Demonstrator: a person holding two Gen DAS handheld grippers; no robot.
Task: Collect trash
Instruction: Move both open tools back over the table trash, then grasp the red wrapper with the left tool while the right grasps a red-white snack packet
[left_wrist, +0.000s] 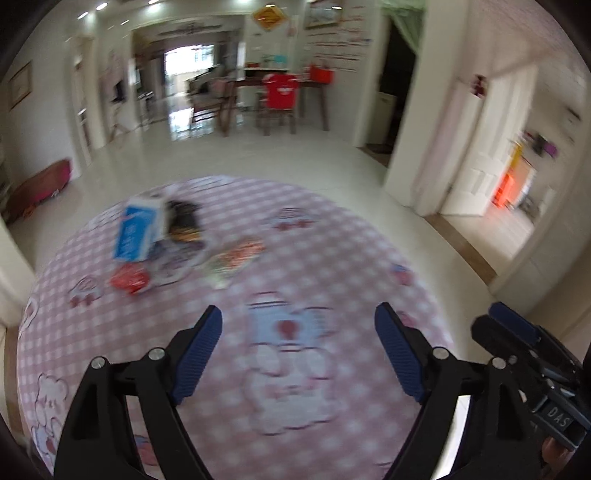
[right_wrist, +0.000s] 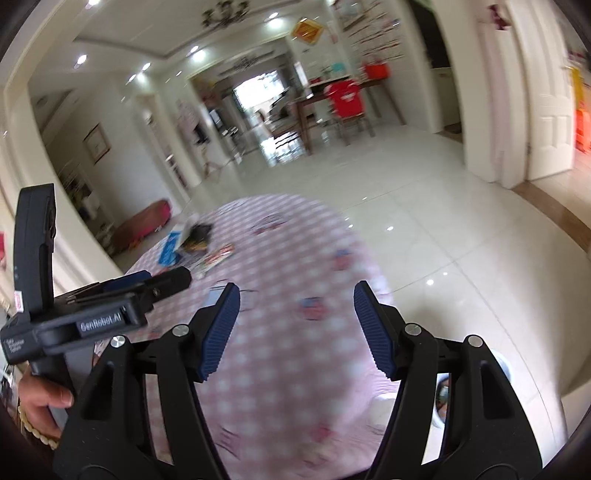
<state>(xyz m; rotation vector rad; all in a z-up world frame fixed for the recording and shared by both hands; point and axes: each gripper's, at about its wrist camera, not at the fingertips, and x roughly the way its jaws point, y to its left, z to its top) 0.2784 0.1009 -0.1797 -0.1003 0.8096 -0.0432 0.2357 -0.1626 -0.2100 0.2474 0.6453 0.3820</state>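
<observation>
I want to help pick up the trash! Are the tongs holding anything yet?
No, nothing yet. The left tongs and right tongs are both open and empty, above the pink tablecloth. The blue carton and wrappers lie untouched farther away.

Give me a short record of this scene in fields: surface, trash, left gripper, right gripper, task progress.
surface: round table with pink checked cloth
trash: blue and white carton, red wrapper, colourful flat packet and dark crumpled items, clustered at the far left of the table
left gripper: open, holds nothing, above the cloth, apart from the trash
right gripper: open, holds nothing, over the table's right side
task progress: nothing grasped yet
</observation>
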